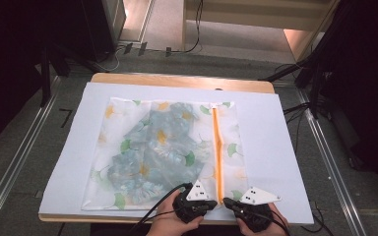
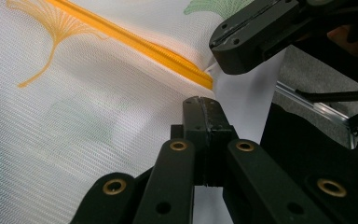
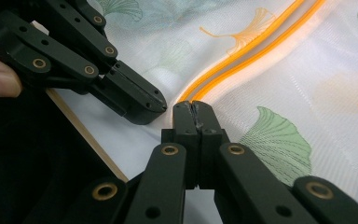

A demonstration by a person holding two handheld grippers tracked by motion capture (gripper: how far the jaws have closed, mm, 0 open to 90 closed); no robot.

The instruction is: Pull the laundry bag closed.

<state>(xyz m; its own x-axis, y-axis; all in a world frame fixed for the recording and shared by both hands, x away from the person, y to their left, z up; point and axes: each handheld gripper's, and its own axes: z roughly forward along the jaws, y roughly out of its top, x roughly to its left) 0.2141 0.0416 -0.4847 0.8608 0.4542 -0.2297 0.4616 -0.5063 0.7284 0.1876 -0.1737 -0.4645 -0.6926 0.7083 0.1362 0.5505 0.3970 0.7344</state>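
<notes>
Mesh bag [image 1: 162, 147] is approached at six o'clock, beside the orange zipper [image 1: 218, 147]. Left gripper [image 2: 204, 106] and right gripper [image 3: 192, 110] are fully closed, holding nothing. Mesh could be snagged if dragged.

A white sheet [image 1: 270, 147] lay under the fingers and spread well beyond them, covering a wooden table [image 1: 177, 80] whose bare edge showed at the far side. Grey floor [image 1: 34, 142] with metal rails [image 1: 327, 157] flanked it; black cables [image 1: 197, 29] trailed far ahead.
</notes>
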